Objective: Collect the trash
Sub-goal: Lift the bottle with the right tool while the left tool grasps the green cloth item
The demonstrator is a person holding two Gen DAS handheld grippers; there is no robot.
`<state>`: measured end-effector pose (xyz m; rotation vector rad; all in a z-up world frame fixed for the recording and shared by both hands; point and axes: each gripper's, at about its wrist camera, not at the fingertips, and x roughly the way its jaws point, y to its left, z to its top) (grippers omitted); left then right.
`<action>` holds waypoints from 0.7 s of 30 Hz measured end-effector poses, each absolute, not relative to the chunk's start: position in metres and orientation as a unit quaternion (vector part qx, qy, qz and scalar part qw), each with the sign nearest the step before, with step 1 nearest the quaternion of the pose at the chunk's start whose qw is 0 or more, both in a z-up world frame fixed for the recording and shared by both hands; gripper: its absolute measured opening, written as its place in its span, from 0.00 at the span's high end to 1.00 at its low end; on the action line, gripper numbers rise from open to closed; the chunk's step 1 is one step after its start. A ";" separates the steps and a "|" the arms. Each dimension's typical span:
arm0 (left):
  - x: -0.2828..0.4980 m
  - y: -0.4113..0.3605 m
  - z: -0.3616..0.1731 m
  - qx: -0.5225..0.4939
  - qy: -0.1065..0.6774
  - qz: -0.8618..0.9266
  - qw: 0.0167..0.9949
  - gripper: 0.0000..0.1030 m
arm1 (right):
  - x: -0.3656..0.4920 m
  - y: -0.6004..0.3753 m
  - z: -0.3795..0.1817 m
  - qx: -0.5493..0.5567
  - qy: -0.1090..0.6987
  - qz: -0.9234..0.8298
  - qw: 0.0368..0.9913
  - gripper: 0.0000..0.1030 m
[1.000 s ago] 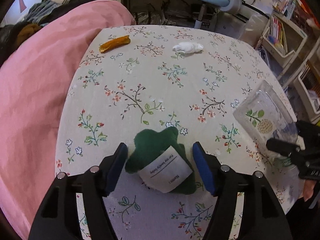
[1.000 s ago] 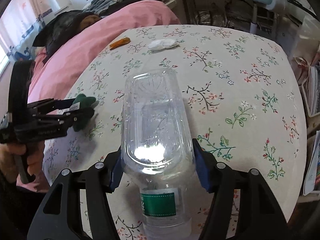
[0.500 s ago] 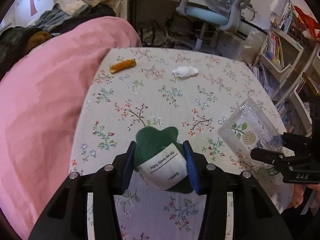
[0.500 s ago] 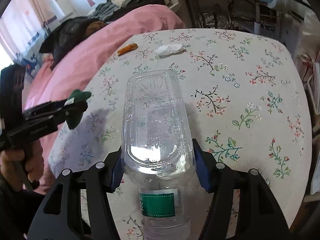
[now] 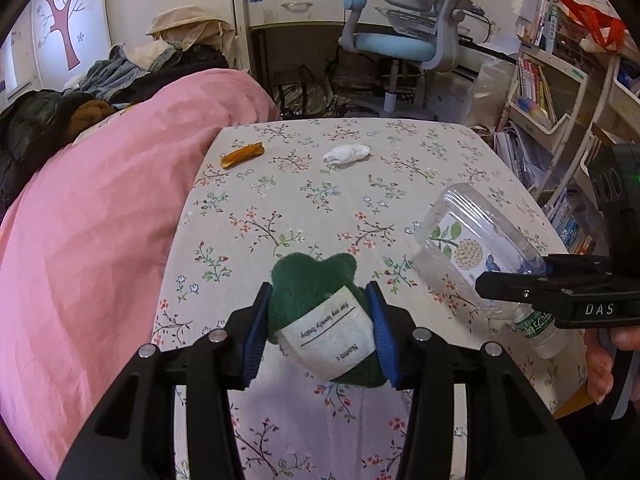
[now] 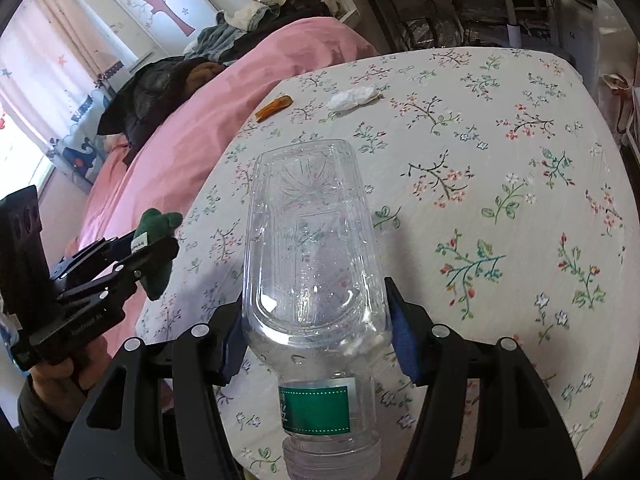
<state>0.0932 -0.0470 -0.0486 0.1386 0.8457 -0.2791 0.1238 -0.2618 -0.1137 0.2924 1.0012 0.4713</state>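
Trash was already in both tools: the left tool (image 5: 318, 330) was clamped on a green plush scrap (image 5: 316, 300) held clear of the counter (image 5: 280, 208), and the right tool (image 6: 316, 336) gripped a clear plastic bottle (image 6: 312, 256), neck toward the hand. Farther off, an orange wrapper (image 5: 243, 155) and a crumpled white tissue (image 5: 346, 153) lay near the counter's far edge, straight ahead of the left tool and nearer it. No bin or other container was visible.

A table (image 5: 280, 216) in a floral cloth is carrying two bits of litter near its far edge: an orange wrapper (image 5: 243, 154) is lying toward the left corner, and a crumpled white tissue (image 5: 346, 153) is lying well apart to its right. A pink quilt (image 5: 100, 216) is pressing against the table's left side.
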 end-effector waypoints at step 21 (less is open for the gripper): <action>0.074 -0.059 -0.050 0.096 0.396 -0.139 0.903 0.55 | 0.116 -0.252 -0.115 0.137 0.472 0.238 0.837 0.44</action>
